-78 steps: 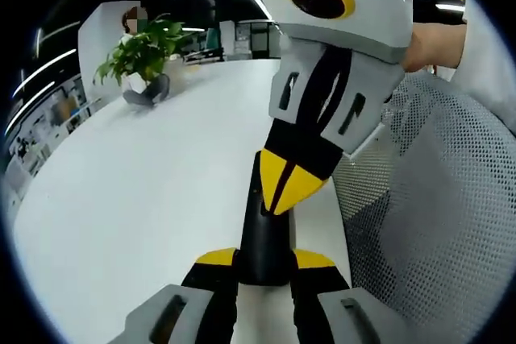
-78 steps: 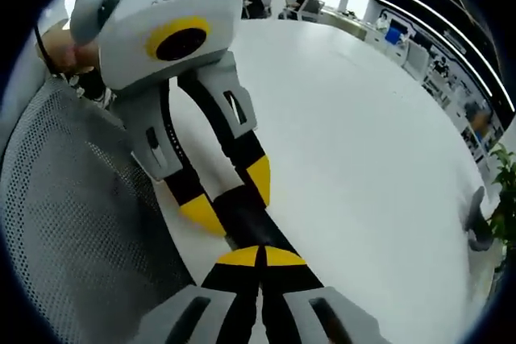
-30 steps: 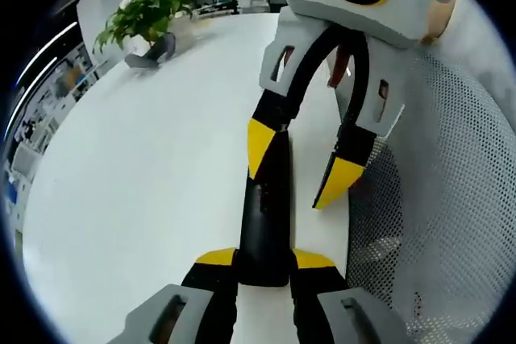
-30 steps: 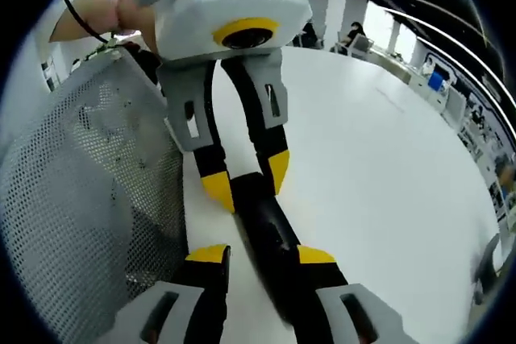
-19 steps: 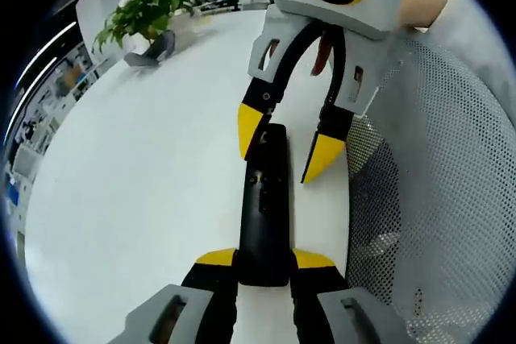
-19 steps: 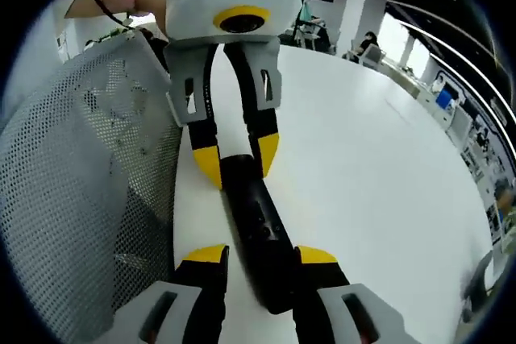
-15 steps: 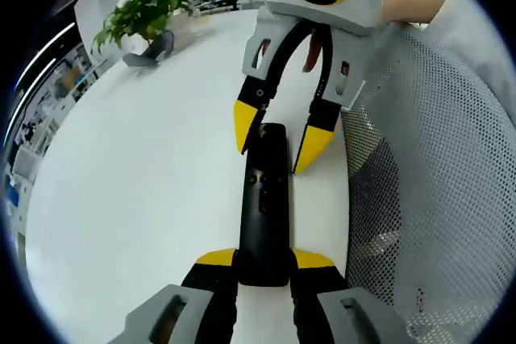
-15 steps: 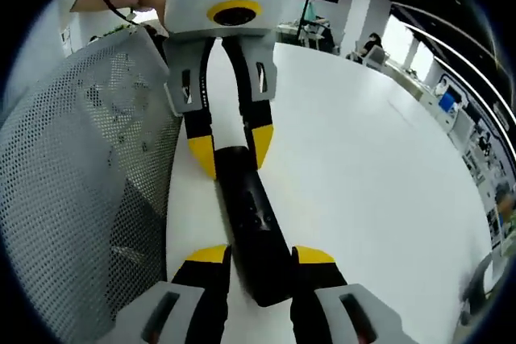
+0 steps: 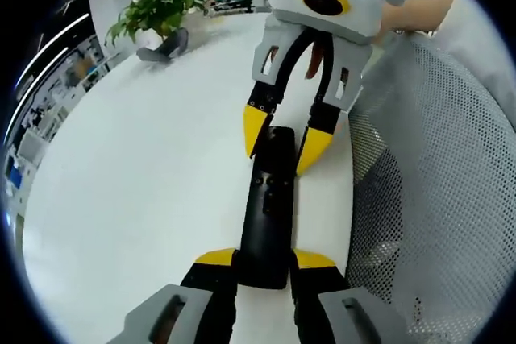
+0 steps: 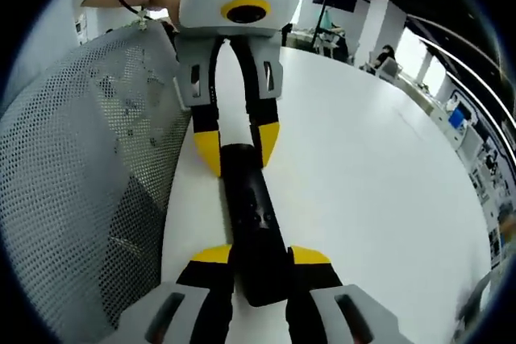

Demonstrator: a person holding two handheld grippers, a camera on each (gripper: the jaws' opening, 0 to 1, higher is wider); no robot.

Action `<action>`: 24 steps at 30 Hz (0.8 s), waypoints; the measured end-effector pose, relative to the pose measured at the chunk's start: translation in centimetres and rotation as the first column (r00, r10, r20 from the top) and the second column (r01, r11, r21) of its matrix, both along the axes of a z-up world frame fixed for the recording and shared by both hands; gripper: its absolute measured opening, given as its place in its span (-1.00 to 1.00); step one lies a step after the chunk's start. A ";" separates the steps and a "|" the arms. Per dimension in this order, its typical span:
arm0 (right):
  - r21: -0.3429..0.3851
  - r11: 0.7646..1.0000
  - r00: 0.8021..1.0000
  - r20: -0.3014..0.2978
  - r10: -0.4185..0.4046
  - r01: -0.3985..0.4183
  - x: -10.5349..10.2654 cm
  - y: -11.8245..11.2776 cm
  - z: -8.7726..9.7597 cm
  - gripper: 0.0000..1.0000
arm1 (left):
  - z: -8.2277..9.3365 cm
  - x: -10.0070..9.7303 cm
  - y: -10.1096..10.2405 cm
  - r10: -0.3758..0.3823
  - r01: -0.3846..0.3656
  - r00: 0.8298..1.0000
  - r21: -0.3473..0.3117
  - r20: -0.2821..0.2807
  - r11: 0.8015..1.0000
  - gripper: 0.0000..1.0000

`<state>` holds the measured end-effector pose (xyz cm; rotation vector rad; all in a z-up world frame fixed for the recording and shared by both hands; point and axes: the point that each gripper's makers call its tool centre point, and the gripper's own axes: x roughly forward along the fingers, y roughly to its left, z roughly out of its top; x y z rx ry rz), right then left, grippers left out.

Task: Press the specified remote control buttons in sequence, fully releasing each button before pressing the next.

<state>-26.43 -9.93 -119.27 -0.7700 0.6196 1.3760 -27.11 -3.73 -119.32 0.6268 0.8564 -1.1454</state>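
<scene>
One black remote control (image 9: 270, 199) lies lengthwise on a white table (image 9: 137, 167), close to the table edge that runs beside a grey mesh chair back (image 9: 435, 199). It is the only remote, and two grippers meet it, one at each end.

In the left gripper view, the left gripper (image 9: 264, 260) sits at the remote's near end, its two yellow-tipped jaws pressed against the remote's sides, so it grips that end. At the remote's far end the right gripper (image 9: 282, 138) comes down from above, a hand (image 9: 415, 10) behind it; its jaws are partly apart and straddle the far end, with the tips close to the remote's sides. Whether they actually touch cannot be told. Small round buttons show on the remote's middle. One potted plant (image 9: 161, 14) stands well beyond the remote's far end.

The right gripper view shows the same pairing from the other end: remote control (image 10: 254, 215) between the right gripper (image 10: 262, 257) and the left gripper (image 10: 238, 147).

Compared with half a second ago, the right gripper's jaw tips sit slightly nearer the remote's far end. A second ago its jaws were spread much wider; 2.6 seconds ago they were closed together, tip on the remote.
</scene>
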 end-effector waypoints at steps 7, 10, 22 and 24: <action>0.010 1.000 1.000 -0.012 0.008 -0.008 -0.2 0.0 -0.1 -0.58 | 0.1 0.4 -0.2 0.200 -0.197 0.980 -0.092 0.016 0.976 -0.42; 0.014 1.000 1.000 -0.022 -0.002 0.002 -0.2 0.0 -0.1 -0.57 | 0.5 -0.1 -0.5 0.231 -0.228 0.973 -0.136 0.008 0.964 -0.31; 0.030 0.998 0.996 -0.072 -0.049 0.051 0.1 -0.1 -0.2 -0.56 | 8.6 3.3 1.7 0.538 -0.464 0.842 -0.459 0.037 0.758 0.21; 0.029 0.998 0.996 -0.076 -0.050 0.053 0.1 -0.1 -0.1 -0.56 | 9.9 3.6 2.7 0.580 -0.474 0.813 -0.512 0.058 0.716 0.30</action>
